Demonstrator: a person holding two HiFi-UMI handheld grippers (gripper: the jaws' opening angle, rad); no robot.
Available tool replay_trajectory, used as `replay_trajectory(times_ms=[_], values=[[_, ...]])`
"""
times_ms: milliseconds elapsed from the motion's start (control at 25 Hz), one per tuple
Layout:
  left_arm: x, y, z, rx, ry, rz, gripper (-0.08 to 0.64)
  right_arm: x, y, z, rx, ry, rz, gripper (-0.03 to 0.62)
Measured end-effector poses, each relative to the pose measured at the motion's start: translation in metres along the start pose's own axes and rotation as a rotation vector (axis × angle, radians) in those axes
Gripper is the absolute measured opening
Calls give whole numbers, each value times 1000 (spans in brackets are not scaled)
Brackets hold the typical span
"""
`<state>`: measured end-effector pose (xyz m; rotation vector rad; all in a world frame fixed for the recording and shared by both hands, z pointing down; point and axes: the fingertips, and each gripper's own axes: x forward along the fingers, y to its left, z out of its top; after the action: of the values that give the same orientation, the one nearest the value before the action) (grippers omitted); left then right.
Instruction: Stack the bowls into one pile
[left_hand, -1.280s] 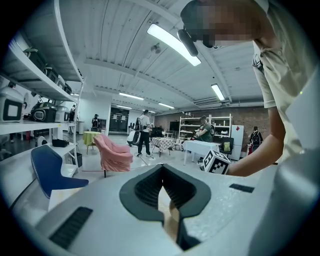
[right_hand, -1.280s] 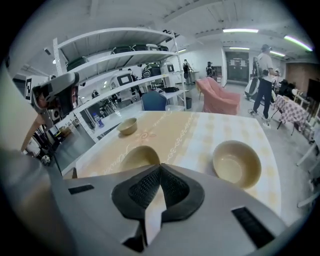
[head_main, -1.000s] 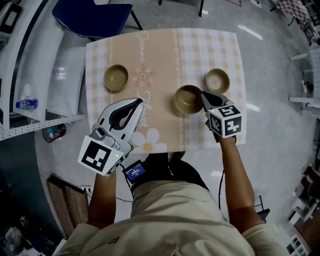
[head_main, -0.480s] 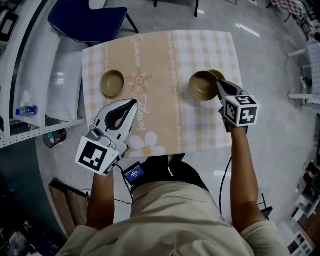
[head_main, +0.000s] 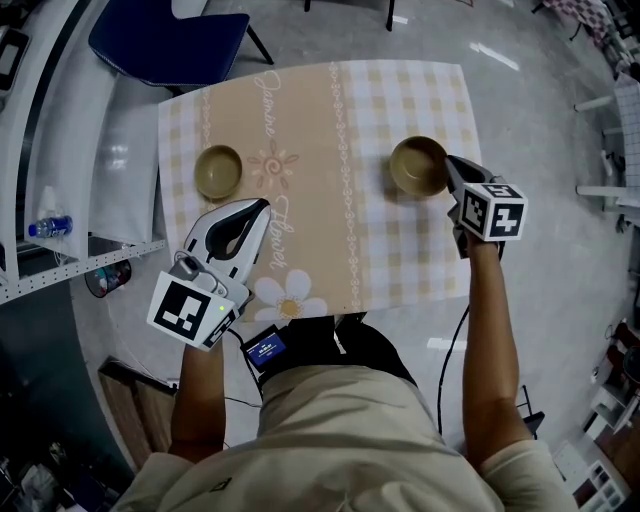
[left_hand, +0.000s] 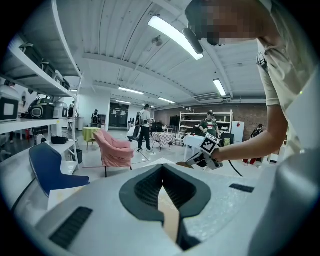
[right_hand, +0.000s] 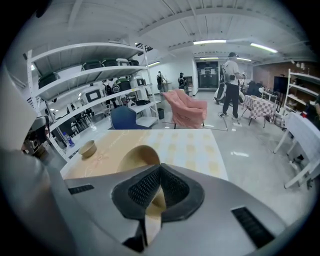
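A tan bowl (head_main: 418, 165) is at the table's right side, and my right gripper (head_main: 450, 170) is shut on its right rim. In the right gripper view the bowl's rim (right_hand: 136, 154) runs between the pads of the right gripper (right_hand: 159, 172). This held bowl covers the spot where another bowl stood, and that one is hidden. A second, olive bowl (head_main: 218, 171) sits alone at the left of the table, small and far off (right_hand: 88, 148) in the right gripper view. My left gripper (head_main: 263, 207) hovers shut and empty over the front left of the cloth.
The checked tablecloth (head_main: 320, 100) covers a small table with floor on all sides. A blue chair (head_main: 170, 40) stands behind the table's far left corner. White shelving with a water bottle (head_main: 48, 228) runs along the left.
My right gripper has carried its bowl from the table's middle to the right, over the bowl that stood there, which no longer shows. The left gripper has hardly moved.
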<state>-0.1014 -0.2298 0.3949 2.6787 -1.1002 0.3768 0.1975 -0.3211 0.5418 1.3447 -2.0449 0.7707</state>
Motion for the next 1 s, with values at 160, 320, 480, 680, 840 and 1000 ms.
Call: replay_trajectory(times_ms=[160, 320, 480, 680, 840, 1000], values=[[6, 4, -2, -4, 8, 1, 6, 8, -13, -7, 18, 22, -11, 6], [12, 7, -6, -10, 18, -1, 6, 17, -22, -15, 8, 57, -21, 8], [19, 8, -10, -16, 29, 0, 6, 22, -28, -22, -33, 86, -46, 8], [24, 9, -14, -19, 39, 2, 6, 23, -31, -25, -74, 93, -74, 9], [25, 11, -17, -17, 45, 10, 6, 22, -30, -24, -124, 78, -81, 9], [24, 13, -20, -17, 47, 18, 6, 17, -31, -22, -196, 66, -116, 9]])
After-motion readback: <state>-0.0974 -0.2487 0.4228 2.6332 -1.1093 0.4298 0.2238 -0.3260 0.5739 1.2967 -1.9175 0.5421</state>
